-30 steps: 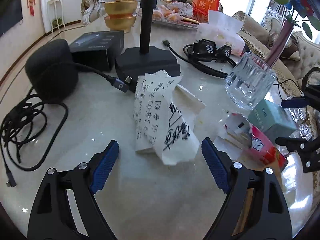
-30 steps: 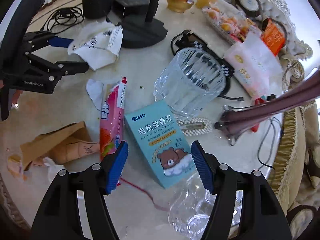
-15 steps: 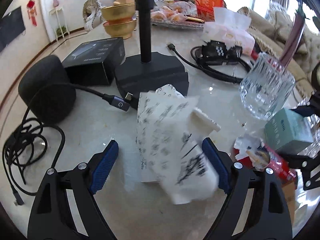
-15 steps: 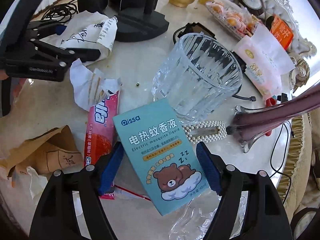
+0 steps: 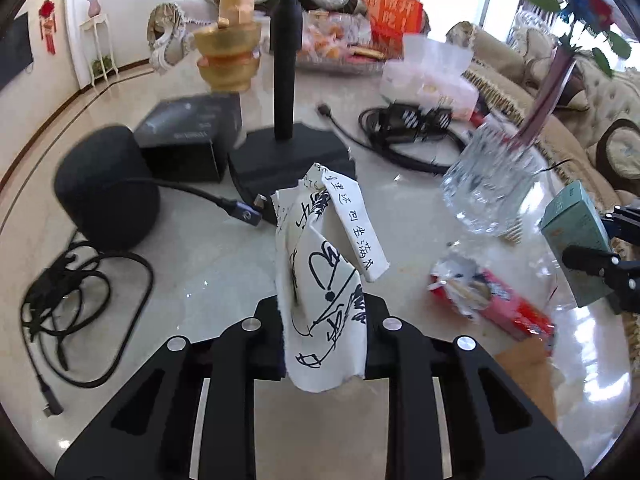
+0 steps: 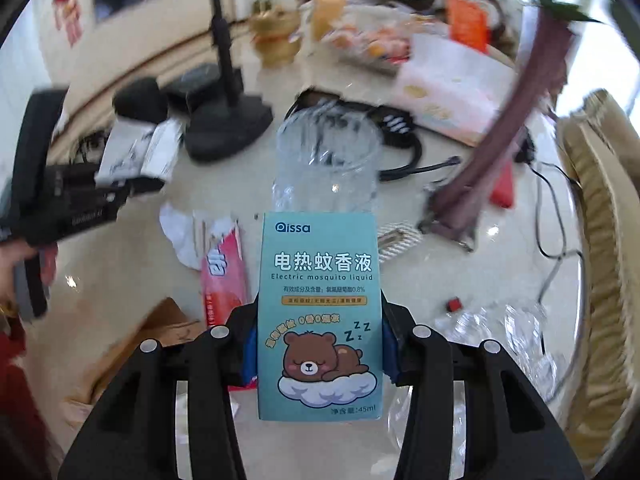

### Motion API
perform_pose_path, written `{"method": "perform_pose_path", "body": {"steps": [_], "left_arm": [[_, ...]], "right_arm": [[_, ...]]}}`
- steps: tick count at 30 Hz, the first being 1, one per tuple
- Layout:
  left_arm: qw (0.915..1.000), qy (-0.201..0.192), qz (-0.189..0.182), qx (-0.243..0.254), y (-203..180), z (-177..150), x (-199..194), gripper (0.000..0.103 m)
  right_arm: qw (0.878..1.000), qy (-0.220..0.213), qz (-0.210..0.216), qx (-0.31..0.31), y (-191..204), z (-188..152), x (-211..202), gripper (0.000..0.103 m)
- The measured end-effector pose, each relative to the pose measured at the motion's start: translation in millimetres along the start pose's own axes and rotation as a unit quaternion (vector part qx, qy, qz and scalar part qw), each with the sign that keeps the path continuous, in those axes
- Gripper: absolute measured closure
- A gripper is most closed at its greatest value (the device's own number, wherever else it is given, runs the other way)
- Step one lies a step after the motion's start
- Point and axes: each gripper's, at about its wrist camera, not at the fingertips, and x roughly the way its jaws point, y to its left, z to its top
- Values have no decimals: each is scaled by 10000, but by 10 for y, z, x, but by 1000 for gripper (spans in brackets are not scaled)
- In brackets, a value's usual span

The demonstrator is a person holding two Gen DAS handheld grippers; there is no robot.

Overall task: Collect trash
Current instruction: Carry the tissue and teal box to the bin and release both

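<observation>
A: L gripper [image 5: 322,336] is clamped on the scribbled paper [image 5: 320,280], held upright off the table [image 5: 200,264].

B: R gripper [image 6: 318,344] is clenched on the teal box [image 6: 318,312], long axis upright; bin unseen, prob. elsewhere.

Lighting: we record bright daylight, strongest from the window [image 5: 500,4] at upper right of the left wrist view, blown to white; glare streaks lie on the glossy table [image 5: 208,264]; shadows soft and short. Optics: we note fisheye bending and black vignette corners in both views. Sharpness: left view mostly crisp, distant clutter smeared; right view heavily motion-blurred, only the teal box [image 6: 320,312] sharp, its print legible.
</observation>
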Motion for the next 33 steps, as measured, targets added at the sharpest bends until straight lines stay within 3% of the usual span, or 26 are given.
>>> {"method": "perform_pose_path", "body": {"steps": [5,10,13,18,22,26,28,33], "left_arm": [[9995,-230,-160,119,-34,-24,-605,79],[9968,-496,-488,381,-135,-438,-1616,79],[9954,-555,-656,428,-173,-989,-2264,79],[9954,-251,-845,372,-265,-2096,-2849,79],[9930,234,-1155,49,-368,-2950,-2857,79],[9890,637,-1299,-322,-487,-3561,-2473,79],[9859,955,-1280,-493,-542,-3834,-2157,79],[9801,1662,-1034,-324,-659,-4414,-1588,79]], "right_arm": [[9977,-530,-71,425,11,-35,-494,60],[9884,-1355,150,666,448,-265,-1397,60],[9835,-1640,203,729,890,-639,-1861,60],[9840,-1449,396,957,1638,-1507,-2140,60],[9870,-939,492,1204,2192,-2251,-1962,60],[9825,-416,500,1745,2494,-2834,-1559,60],[9791,27,362,2002,2593,-3110,-1234,60],[9691,892,-22,2298,2596,-3572,-715,60]]}}
